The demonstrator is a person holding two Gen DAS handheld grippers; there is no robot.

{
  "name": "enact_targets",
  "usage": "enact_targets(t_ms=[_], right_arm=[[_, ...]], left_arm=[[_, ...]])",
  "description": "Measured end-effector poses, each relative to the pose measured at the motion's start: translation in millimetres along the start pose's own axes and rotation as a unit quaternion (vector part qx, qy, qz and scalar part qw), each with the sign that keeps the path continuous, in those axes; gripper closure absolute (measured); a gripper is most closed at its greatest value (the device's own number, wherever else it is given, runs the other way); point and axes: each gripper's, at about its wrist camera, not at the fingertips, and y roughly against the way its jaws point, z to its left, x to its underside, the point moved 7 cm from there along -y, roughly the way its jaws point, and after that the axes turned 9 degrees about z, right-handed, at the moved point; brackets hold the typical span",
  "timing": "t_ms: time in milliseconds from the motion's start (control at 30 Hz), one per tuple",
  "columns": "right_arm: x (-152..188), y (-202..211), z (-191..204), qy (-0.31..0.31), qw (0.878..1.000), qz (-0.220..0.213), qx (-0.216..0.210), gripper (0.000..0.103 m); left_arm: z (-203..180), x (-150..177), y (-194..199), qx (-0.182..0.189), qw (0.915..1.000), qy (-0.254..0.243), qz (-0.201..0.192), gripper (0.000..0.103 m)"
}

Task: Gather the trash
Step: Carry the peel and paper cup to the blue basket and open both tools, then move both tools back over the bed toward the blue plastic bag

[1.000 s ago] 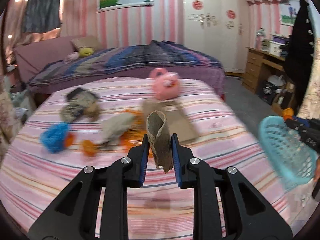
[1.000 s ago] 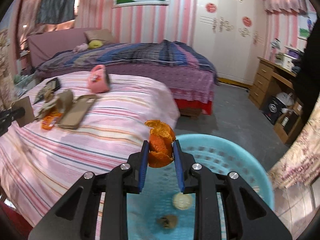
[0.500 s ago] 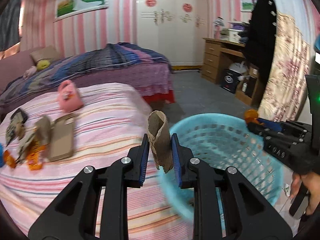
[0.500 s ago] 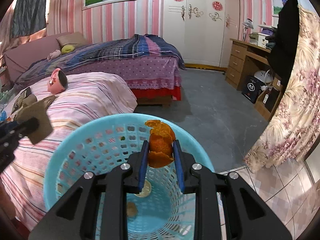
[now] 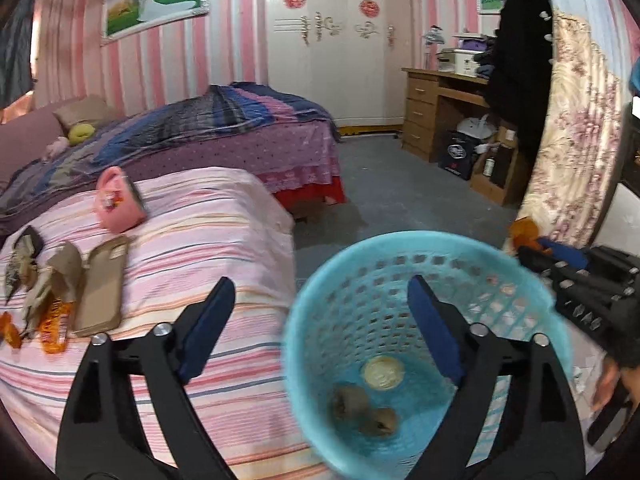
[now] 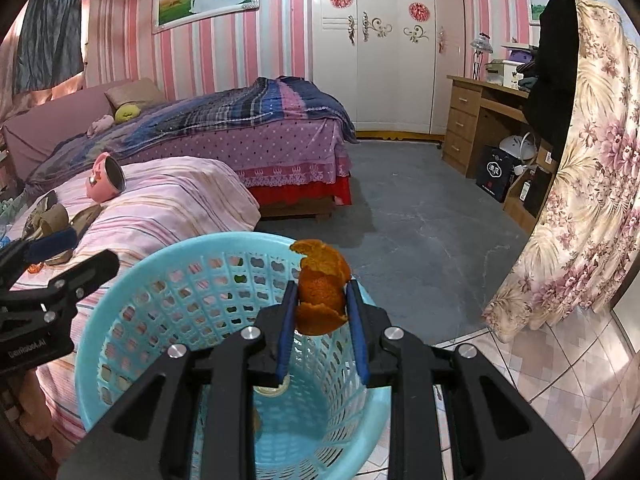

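A light blue plastic basket (image 5: 400, 237) stands beside the striped bed, with a pale round lid (image 5: 383, 372) and two brown scraps (image 5: 362, 410) on its bottom. My left gripper (image 5: 320, 282) hovers over the basket's left rim; its jaws are opening and nothing is between them. It also shows at the left of the right wrist view as the left gripper (image 6: 76, 256). My right gripper (image 6: 322, 288) is shut on a curled orange peel (image 6: 324, 268) above the basket (image 6: 180, 256). From the left wrist view, the right gripper (image 5: 560, 258) and its peel (image 5: 524, 232) sit at the basket's far right rim.
On the pink striped bed (image 5: 208, 240) lie a brown phone case (image 5: 100, 292), crumpled paper (image 5: 60, 272), an orange wrapper (image 5: 54, 328) and a pink cup (image 5: 118, 204). A second bed (image 6: 260, 136), a wooden desk (image 6: 472, 116) and a floral curtain (image 6: 580, 200) border the grey floor.
My left gripper swung right from over the bed to over the basket, then opened; the cardboard tube it held is gone from its jaws. The right gripper carried the peel over the basket.
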Motion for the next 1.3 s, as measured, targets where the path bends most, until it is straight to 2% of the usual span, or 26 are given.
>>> enact_targets(t_ms=[200, 367, 433, 467, 500, 800, 1033, 1300], right_arm=[[0, 1, 5, 0.004, 1.0, -0.002, 0.003, 0.078], [-1, 5, 12, 0.009, 1.0, -0.006, 0.004, 0.075], [-3, 5, 14, 0.007, 1.0, -0.009, 0.005, 0.06], [-3, 6, 16, 0.005, 1.0, -0.01, 0.008, 0.044], [-4, 7, 17, 0.004, 1.0, -0.012, 0.01, 0.036], [-15, 11, 46, 0.004, 1.0, -0.016, 0.018, 0.017], [-26, 10, 87, 0.002, 1.0, -0.024, -0.004, 0.015], [-33, 4, 163, 0.05, 0.998, -0.027, -0.018, 0.015]], left_arm=[[38, 5, 2, -0.016, 0.9992, 0.036, 0.006, 0.009], [61, 5, 10, -0.038, 0.9984, 0.042, 0.003, 0.008], [70, 5, 16, -0.044, 0.9981, 0.043, -0.002, 0.007], [75, 6, 19, -0.047, 0.9979, 0.045, -0.004, 0.007], [80, 6, 22, -0.049, 0.9976, 0.048, -0.005, 0.006], [137, 14, 48, -0.075, 0.9943, 0.074, -0.012, 0.006], [205, 20, 71, -0.118, 0.9878, 0.101, -0.016, 0.006], [281, 45, 84, -0.185, 0.9757, 0.117, -0.015, 0.006]])
